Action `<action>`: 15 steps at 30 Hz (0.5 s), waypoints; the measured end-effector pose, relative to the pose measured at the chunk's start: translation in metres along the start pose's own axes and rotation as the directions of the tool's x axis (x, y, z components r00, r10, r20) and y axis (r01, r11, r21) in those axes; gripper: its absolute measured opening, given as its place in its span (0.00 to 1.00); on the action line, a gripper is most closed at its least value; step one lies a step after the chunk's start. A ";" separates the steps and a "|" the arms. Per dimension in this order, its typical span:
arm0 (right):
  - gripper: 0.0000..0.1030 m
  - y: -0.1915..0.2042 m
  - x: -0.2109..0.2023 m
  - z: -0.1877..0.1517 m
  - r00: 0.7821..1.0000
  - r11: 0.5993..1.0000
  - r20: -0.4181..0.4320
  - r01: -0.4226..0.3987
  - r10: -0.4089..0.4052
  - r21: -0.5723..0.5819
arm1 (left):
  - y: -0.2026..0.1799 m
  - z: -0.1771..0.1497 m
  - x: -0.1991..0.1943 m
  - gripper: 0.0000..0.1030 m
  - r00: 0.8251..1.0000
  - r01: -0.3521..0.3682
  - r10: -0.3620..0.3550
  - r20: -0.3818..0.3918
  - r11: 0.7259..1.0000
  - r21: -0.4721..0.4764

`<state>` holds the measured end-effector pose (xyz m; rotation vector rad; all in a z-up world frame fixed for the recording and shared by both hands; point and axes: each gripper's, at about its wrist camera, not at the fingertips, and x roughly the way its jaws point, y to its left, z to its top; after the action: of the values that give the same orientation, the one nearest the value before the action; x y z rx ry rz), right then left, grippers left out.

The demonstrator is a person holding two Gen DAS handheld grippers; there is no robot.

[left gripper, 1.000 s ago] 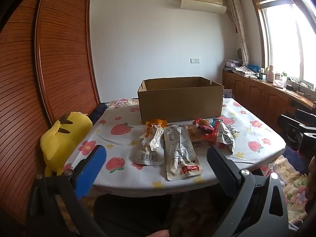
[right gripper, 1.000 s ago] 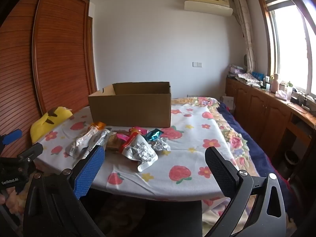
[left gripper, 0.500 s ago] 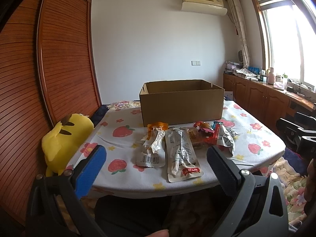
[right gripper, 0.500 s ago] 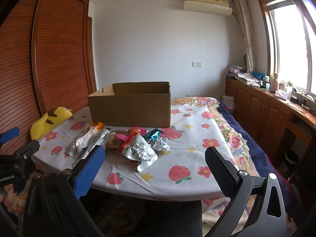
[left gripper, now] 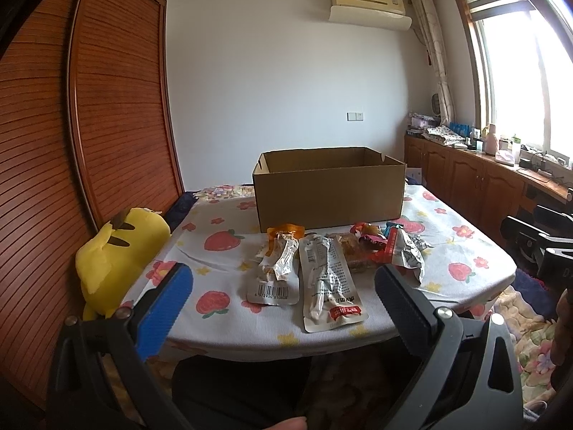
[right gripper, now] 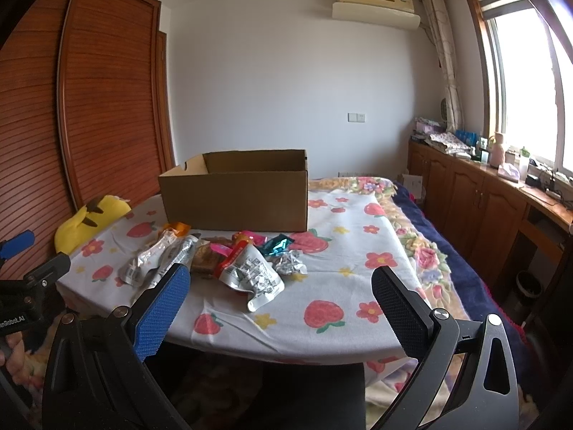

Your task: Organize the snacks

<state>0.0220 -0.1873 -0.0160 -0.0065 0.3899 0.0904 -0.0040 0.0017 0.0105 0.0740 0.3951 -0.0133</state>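
Note:
An open brown cardboard box [left gripper: 329, 188] stands on the table with the strawberry cloth [left gripper: 215, 301]; it also shows in the right wrist view [right gripper: 236, 193]. In front of it lie several snack packets: a long clear pouch with a red label [left gripper: 327, 281], a smaller clear pouch with a barcode [left gripper: 277, 272], a silver and red packet [left gripper: 404, 256] [right gripper: 252, 274], and a teal wrapper [right gripper: 277, 245]. My left gripper [left gripper: 283, 286] is open and empty, held before the table's near edge. My right gripper [right gripper: 281, 288] is open and empty, also short of the table.
A yellow plush toy [left gripper: 118, 254] sits at the table's left edge beside a wooden slatted wardrobe [left gripper: 107, 107]. Wooden cabinets [right gripper: 476, 200] run under the window at right. A bed with a dark blue cover [right gripper: 444, 247] lies behind the table.
The left gripper has tilted down a little, so the table and box sit lower in its view. The right view is nearly unchanged. Both grippers stay open.

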 end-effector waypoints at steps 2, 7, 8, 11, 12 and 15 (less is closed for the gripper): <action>1.00 0.000 0.000 0.000 1.000 1.000 0.001 -0.001 0.001 0.000 | 0.001 0.000 0.000 0.99 1.000 0.001 -0.001 0.001 1.000 -0.001; 1.00 0.000 0.000 0.000 1.000 1.000 0.001 -0.001 0.001 -0.001 | 0.001 0.002 -0.001 1.00 1.000 0.004 -0.004 0.003 1.000 -0.002; 1.00 -0.001 0.001 0.000 1.000 1.000 0.001 -0.001 0.001 -0.001 | 0.001 0.002 -0.001 1.00 1.000 0.006 -0.006 0.002 1.000 -0.003; 1.00 0.000 0.000 0.000 1.000 1.000 0.003 0.000 0.000 -0.001 | 0.002 0.003 -0.002 1.00 1.000 0.007 -0.007 0.005 1.000 -0.003; 1.00 0.000 0.000 0.000 1.000 1.000 0.003 0.001 -0.001 -0.002 | 0.002 0.003 -0.001 1.00 1.000 0.006 -0.006 0.004 1.000 -0.003; 1.00 -0.001 0.000 0.001 1.000 1.000 0.004 0.001 -0.001 -0.002 | 0.002 0.005 -0.002 1.00 1.000 0.008 -0.008 0.008 1.000 -0.004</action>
<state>0.0223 -0.1882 -0.0152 -0.0085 0.3860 0.0899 -0.0037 0.0034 0.0159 0.0685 0.3875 -0.0205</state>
